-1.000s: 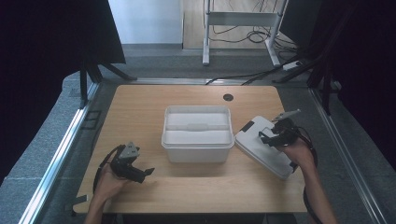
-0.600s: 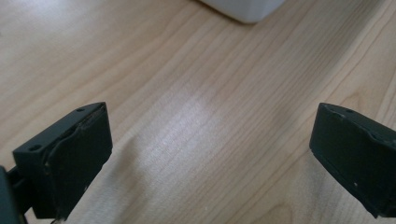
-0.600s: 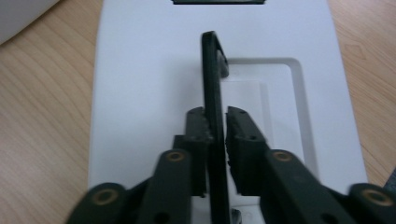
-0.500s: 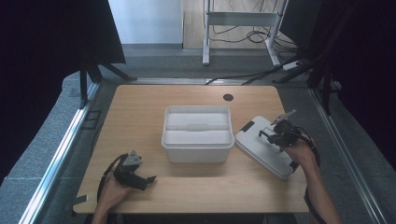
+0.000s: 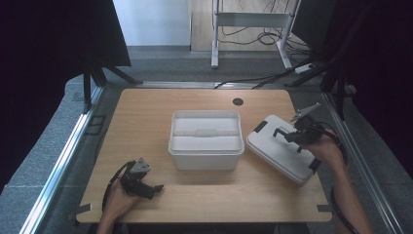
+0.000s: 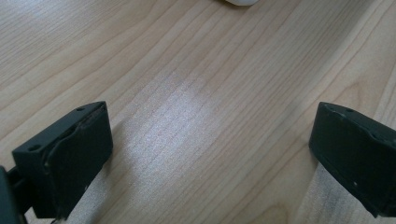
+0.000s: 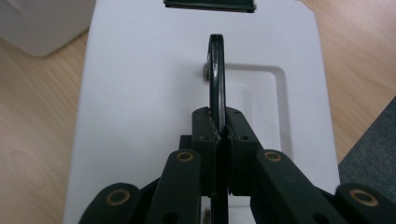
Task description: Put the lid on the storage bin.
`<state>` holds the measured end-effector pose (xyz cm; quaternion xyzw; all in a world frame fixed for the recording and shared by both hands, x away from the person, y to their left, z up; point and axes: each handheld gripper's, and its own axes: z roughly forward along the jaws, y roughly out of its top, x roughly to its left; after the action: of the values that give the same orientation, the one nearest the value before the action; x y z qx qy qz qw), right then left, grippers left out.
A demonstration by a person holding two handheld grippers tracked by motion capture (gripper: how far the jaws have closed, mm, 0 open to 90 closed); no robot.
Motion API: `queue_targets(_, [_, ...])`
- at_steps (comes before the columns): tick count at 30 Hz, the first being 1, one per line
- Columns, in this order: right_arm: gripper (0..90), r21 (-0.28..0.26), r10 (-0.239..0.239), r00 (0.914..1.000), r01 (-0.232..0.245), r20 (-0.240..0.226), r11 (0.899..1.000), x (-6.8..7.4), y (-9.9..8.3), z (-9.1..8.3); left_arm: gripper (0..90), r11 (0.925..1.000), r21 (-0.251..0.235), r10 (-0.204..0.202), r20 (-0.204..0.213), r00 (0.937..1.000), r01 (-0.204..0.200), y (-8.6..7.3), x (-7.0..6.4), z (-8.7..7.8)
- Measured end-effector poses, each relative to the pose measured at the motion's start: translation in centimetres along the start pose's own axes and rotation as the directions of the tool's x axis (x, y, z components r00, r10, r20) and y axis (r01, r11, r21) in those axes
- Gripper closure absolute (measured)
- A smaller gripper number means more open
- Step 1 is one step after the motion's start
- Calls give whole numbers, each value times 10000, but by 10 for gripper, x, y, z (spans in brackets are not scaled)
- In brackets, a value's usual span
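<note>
The left gripper (image 5: 146, 187) is held low over the near left part of the table (image 5: 146, 122), its jaws spread wide with nothing between them, as the left gripper view shows over bare wood. Well ahead of it and to its right sits the open white box (image 5: 206, 139), empty as far as can be seen. No trouble is expected from this side unless the idle claw is swung into the box wall.

Farther right, the white lid (image 5: 282, 153) lies flat on the table, just beside the box. The right gripper (image 5: 291, 138) is closed tight on the lid's thin black handle (image 7: 216, 70), which stands upright on edge between the jaws in the right gripper view; the black latch (image 7: 210, 4) lies beyond the jaw tips at the far end of the lid.

The main risk is judged to be in the lift: the handle is hinged and narrow, so the lid could swing or tilt beneath the claw, and a corner could be knocked against the box rim. If the grip is taken off-centre, the handle could slip out and the lid be dropped.
</note>
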<state>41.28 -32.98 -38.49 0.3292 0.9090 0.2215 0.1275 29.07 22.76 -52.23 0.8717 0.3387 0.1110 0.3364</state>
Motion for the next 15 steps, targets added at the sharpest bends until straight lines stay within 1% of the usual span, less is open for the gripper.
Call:
queue_targets(3, [840, -141, -323, 9994, 321, -115, 9994, -1, 7, -16, 0, 10000, -32, -37, -1, 10000, 37, 0, 0, 0])
queue_targets(8, [840, -141, -743, 9969, 740, -270, 9972, -3, 21, -44, 0, 10000, -56, -57, -18, 10000, 57, 0, 0, 0])
queue_targets(11, [840, -229, -1009, 9944, 1002, -319, 9947, -3, 31, -61, 0, 10000, -55, -56, -13, 10000, 56, 0, 0, 0])
queue_targets(13, [840, -381, -1188, 9921, 1173, -405, 9924, -1, 40, -72, 0, 10000, -55, -58, -13, 10000, 58, 0, 0, 0])
queue_targets(15, [840, -511, -1428, 9885, 1403, -499, 9888, 0, 47, -79, 0, 10000, -47, -54, -5, 10000, 54, 0, 0, 0])
